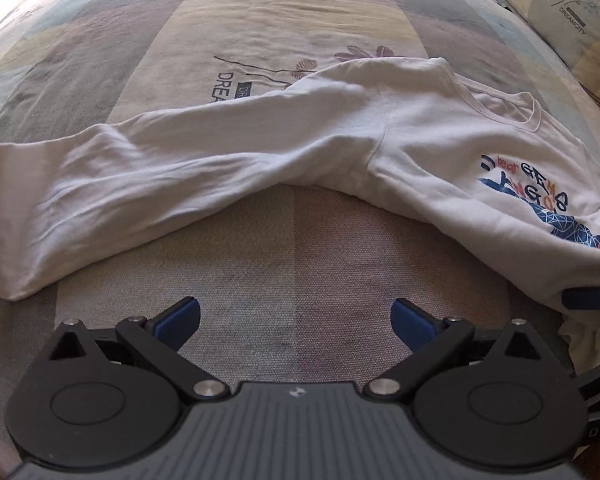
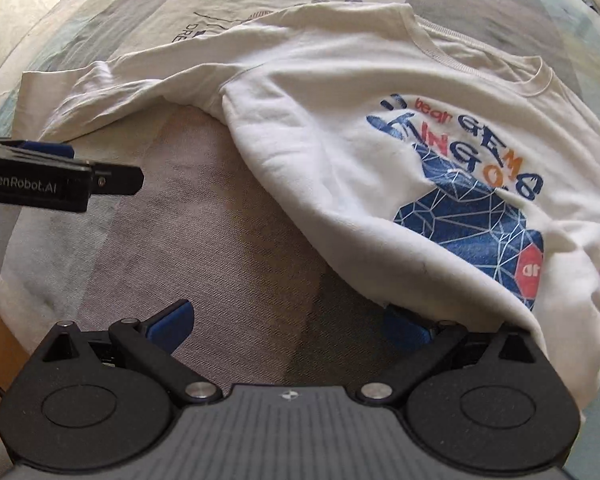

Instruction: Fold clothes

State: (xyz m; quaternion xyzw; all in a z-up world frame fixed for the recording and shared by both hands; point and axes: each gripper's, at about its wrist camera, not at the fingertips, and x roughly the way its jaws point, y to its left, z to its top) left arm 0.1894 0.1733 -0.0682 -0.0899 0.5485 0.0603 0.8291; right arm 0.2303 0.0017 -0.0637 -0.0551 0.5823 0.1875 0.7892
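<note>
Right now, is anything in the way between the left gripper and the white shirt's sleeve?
Nothing visible: only bare bedsheet lies between the open left gripper and the white long-sleeved printed shirt, whose sleeve stretches across ahead.

Black hand-held gripper (image 1: 296, 322), blue pads (image 1: 178, 322), silver screws

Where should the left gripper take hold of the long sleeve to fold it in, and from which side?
Probably the cuff end of the sleeve, approached from the near side. It is the sleeve's free end, lying flat on the bedspread, and the open left gripper already faces that edge.
</note>
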